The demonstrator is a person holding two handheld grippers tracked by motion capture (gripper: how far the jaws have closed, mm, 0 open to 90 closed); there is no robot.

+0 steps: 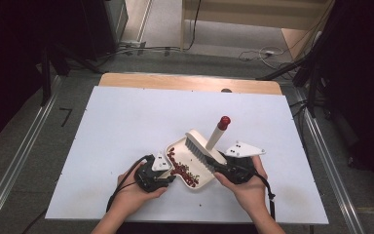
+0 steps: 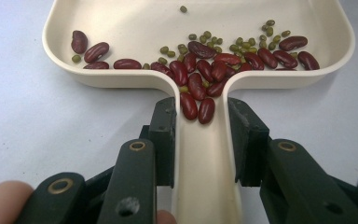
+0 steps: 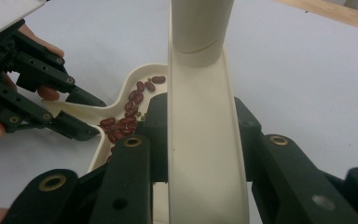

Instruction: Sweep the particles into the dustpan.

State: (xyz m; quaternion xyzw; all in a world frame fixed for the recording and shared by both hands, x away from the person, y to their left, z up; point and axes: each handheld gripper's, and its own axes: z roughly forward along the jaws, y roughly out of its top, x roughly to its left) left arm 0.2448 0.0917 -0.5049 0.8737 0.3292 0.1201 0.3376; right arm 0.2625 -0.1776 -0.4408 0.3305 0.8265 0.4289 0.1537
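Note:
A cream dustpan (image 1: 200, 181) lies on the white table with red kidney beans (image 1: 182, 170) and small green beans (image 2: 209, 39) piled toward its handle end. My left gripper (image 1: 168, 173) (image 2: 203, 114) is shut on the dustpan's handle (image 2: 205, 163), and two red beans lie in the handle channel between its jaws. My right gripper (image 1: 217, 165) (image 3: 200, 109) is shut on the back of a cream brush (image 1: 198, 141) (image 3: 205, 140). The brush's grey bristles (image 1: 200, 153) hang over the pan, and its red-tipped handle (image 1: 223, 121) points up and away.
The white table sheet (image 1: 126, 122) has bare room to the left and far side. A wooden table edge (image 1: 175, 82) runs along the back. Metal rails (image 1: 24, 156) flank the table, and cables (image 1: 263, 53) lie on the floor beyond.

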